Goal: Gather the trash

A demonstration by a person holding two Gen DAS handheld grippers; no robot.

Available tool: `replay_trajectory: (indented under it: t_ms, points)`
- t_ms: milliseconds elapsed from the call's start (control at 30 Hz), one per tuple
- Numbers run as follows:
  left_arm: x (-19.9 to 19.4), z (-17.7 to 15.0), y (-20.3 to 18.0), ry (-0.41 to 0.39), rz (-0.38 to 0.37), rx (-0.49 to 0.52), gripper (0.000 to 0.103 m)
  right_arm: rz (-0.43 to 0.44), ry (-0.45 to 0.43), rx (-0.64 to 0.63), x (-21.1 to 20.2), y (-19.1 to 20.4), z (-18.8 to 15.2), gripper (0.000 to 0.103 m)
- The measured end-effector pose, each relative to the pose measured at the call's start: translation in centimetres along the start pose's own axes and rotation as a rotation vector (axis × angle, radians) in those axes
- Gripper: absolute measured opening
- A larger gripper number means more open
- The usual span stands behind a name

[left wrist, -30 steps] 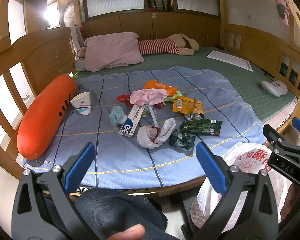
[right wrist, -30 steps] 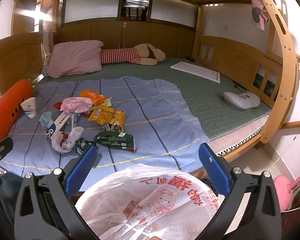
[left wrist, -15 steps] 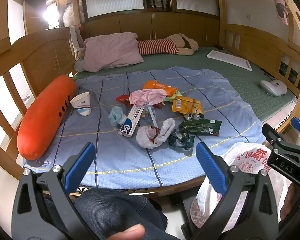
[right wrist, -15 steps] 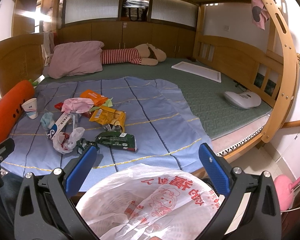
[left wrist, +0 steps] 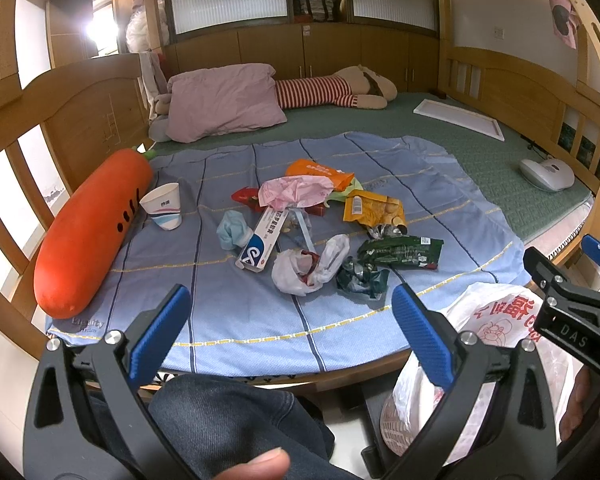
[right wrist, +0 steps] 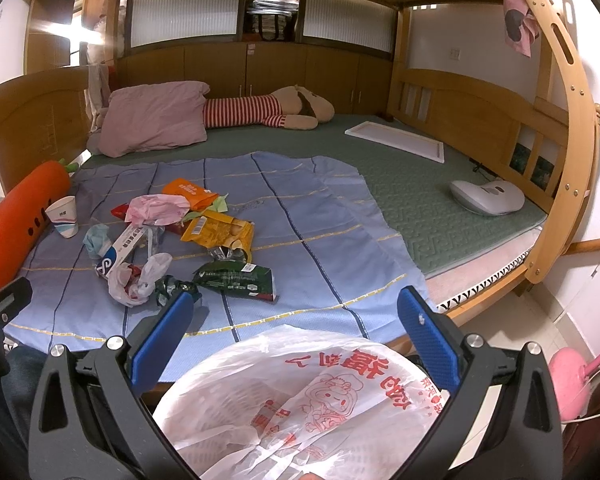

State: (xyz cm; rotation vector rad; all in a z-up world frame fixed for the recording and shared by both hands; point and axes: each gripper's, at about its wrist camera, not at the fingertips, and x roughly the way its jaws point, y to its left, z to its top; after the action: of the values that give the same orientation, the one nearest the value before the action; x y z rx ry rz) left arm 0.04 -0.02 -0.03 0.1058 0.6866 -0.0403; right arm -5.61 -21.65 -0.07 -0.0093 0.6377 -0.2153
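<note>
Trash lies in a pile on the blue blanket [left wrist: 228, 308]: a paper cup [left wrist: 162, 206], a toothpaste box [left wrist: 262, 240], a crumpled white bag [left wrist: 308, 268], a green wrapper [left wrist: 400, 252], a yellow snack bag [left wrist: 374, 210], a pink bag [left wrist: 296, 192] and an orange packet [left wrist: 316, 170]. My left gripper [left wrist: 290, 320] hangs open before the bed's near edge, short of the pile. My right gripper [right wrist: 298, 316] is open too, right of the pile, above a white plastic bag with red print [right wrist: 300, 392]. That white printed bag [left wrist: 496, 320] also shows low right in the left wrist view.
An orange carrot plush [left wrist: 92, 232] lies along the left rail. A pink pillow [left wrist: 224, 102], a striped plush toy [left wrist: 332, 90], a white board [left wrist: 458, 118] and a white device [left wrist: 546, 174] sit on the green mattress. A person's knee in jeans [left wrist: 228, 412] is below.
</note>
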Motion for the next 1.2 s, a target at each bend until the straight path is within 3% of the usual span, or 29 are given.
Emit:
replay_trajectory:
  t_ms: [1200]
  points:
    - [0.3,-0.4,-0.9,0.001,-0.001,0.001,0.100,0.004,0.002,0.004,0.0,0.0,-0.1,0.100]
